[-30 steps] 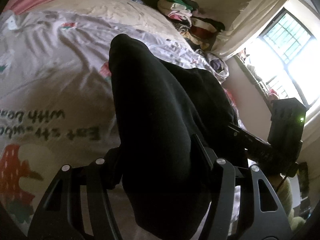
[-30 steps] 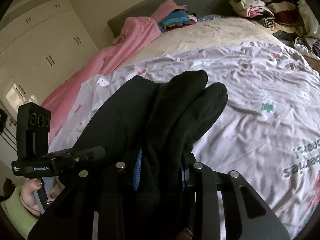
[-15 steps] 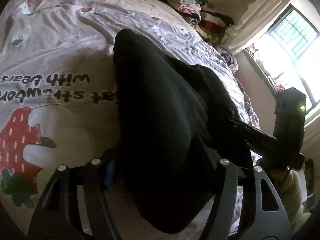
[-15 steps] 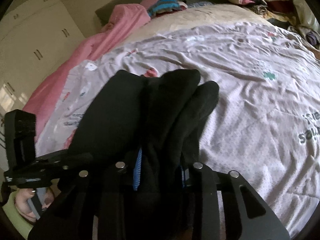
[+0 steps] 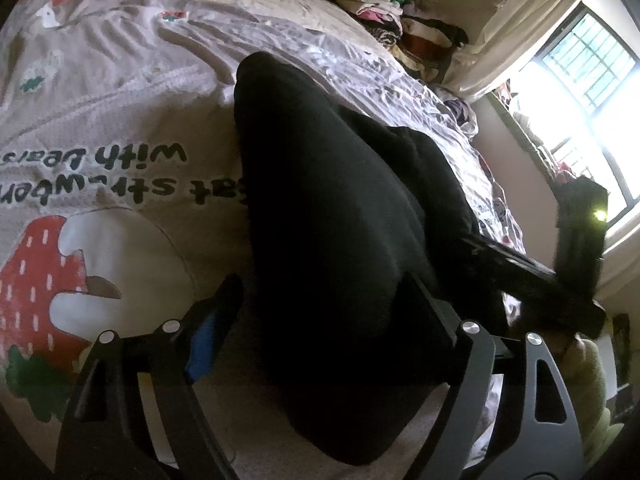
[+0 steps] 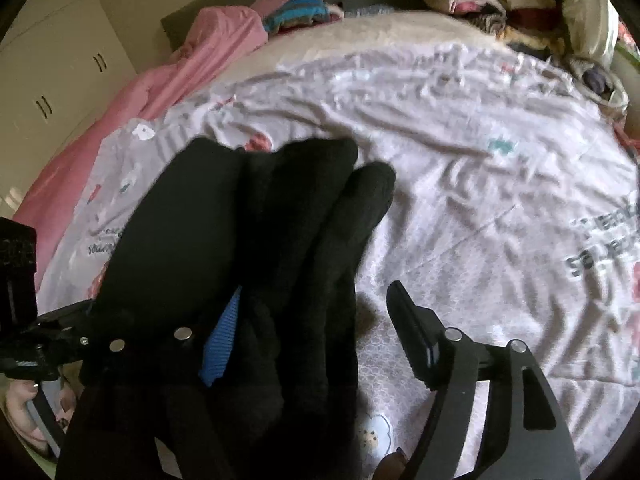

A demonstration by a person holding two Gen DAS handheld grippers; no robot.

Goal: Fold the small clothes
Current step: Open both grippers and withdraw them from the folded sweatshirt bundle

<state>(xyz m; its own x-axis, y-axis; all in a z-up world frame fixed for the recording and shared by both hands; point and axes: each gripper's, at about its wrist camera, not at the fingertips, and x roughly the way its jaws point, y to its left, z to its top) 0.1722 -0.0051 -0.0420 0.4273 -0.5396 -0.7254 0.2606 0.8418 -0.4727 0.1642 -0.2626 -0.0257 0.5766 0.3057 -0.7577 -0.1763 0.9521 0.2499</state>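
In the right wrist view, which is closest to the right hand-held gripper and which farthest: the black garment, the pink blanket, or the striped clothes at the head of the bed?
1. Black garment: lies between the opening jaws of the right hand-held gripper, on the bedsheet.
2. Pink blanket: along the bed's left edge, farther up.
3. Striped clothes: at the head of the bed, farthest.

Black garment (image 5: 340, 220), plain, no pattern, centre of both views. Bedsheet (image 5: 120, 92) pale lilac-white with black lettering, a red strawberry with white flecks and green leaves at lower left of the left view, small teal motifs. Pink blanket (image 6: 132, 92) at upper left of the right view; striped blue-pink fabric (image 6: 300, 12) above it. Gripper fingers (image 6: 416, 332) black, pads (image 6: 222, 336) blue. Wardrobe (image 6: 52, 64) cream, dark handles. Curtain (image 5: 516, 28) cream, upper right of the left view.
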